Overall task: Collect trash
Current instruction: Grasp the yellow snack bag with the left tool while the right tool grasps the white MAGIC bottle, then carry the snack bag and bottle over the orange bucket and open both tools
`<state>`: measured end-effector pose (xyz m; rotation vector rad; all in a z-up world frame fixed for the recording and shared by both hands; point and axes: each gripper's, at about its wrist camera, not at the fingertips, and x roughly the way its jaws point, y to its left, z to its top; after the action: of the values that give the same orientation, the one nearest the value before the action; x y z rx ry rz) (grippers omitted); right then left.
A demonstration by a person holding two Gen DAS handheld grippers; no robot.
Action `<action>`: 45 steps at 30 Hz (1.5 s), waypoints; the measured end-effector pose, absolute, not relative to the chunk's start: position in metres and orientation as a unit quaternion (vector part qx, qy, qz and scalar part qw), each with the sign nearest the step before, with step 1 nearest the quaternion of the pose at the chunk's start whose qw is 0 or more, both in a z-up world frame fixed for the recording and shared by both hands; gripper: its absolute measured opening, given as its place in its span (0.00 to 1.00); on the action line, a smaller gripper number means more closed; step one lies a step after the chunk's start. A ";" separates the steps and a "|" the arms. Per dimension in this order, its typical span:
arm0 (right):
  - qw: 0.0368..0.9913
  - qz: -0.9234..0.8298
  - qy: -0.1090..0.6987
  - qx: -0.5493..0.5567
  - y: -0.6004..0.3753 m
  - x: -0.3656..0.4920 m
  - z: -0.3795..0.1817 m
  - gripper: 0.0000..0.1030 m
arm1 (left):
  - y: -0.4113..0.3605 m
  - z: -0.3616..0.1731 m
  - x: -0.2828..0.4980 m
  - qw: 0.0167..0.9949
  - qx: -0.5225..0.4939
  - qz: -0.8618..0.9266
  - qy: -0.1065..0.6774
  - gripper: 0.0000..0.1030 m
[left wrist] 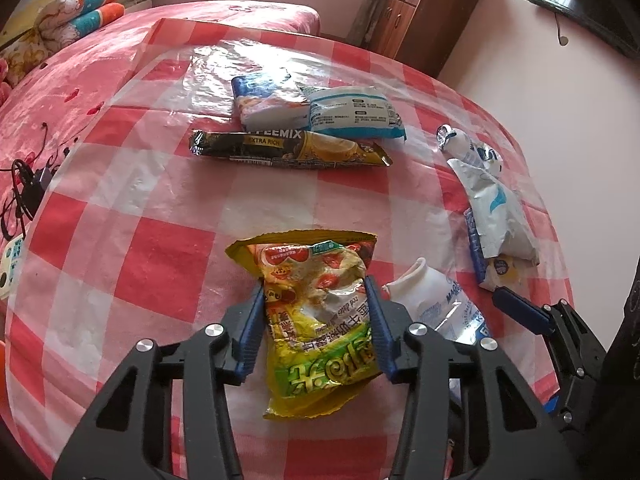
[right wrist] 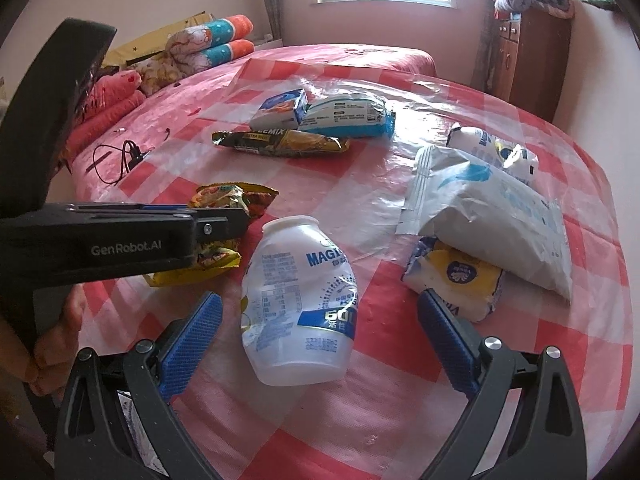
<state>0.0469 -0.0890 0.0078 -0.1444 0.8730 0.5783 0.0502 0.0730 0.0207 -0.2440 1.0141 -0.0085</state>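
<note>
Trash still litters the checked sheet, nothing visibly binned, though my left gripper seems, as far as I can tell, pinched on the yellow snack packet while my right gripper gapes around the white bottle.

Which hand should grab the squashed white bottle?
Right. The right tongs sit wide open on either side of the white bottle, while the left tongs are already pressing the yellow snack bag.
</note>
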 end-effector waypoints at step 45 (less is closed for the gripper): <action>0.841 0.357 0.402 0.063 -0.079 0.021 0.056 0.54 | 0.179 0.060 -0.067 0.893 -0.157 -0.004 0.422 0.40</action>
<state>0.0212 -0.0786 0.0558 0.1337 0.8506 0.7537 -0.0671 0.1792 0.0599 -0.3261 0.8746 -0.0086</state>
